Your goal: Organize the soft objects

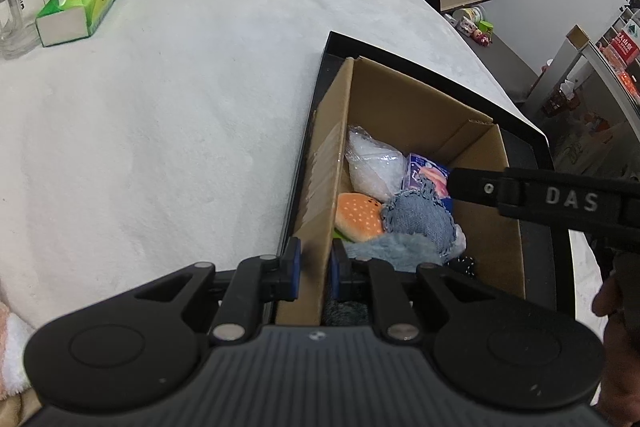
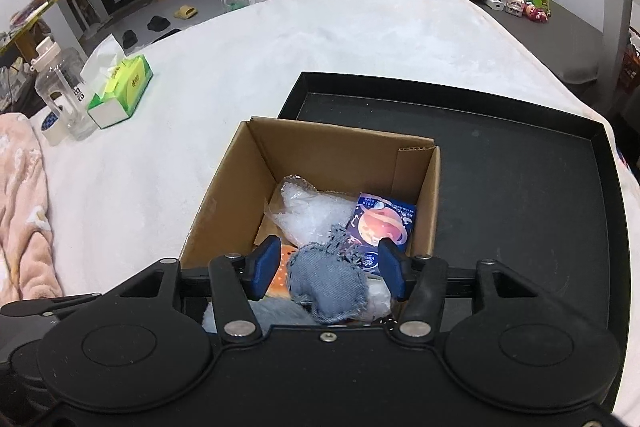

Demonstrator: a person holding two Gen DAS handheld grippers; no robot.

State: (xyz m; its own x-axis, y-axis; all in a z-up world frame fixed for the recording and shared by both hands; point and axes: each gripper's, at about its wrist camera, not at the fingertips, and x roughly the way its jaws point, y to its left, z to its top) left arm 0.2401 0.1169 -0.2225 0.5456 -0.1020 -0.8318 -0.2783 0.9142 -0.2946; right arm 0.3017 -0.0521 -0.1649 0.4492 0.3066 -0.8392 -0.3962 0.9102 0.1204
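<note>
Right wrist view shows the cardboard box [image 2: 320, 163] sitting in a black tray [image 2: 520, 187] on the white bed cover [image 2: 280, 59], already holding a denim cushion [image 2: 326, 283], a burger toy [image 1: 358, 217], a clear plastic bag [image 2: 308, 213], a printed packet [image 2: 382, 227] and grey fluff [image 1: 390, 251]. The right gripper [image 2: 327, 269] hangs over the cushion, jaws apart and clear of it. The left gripper [image 1: 314, 269] is clamped on the box's near wall. Most sorting looks done; a pink cloth [image 2: 22, 211] lying near the bed's edge may be left.
</note>
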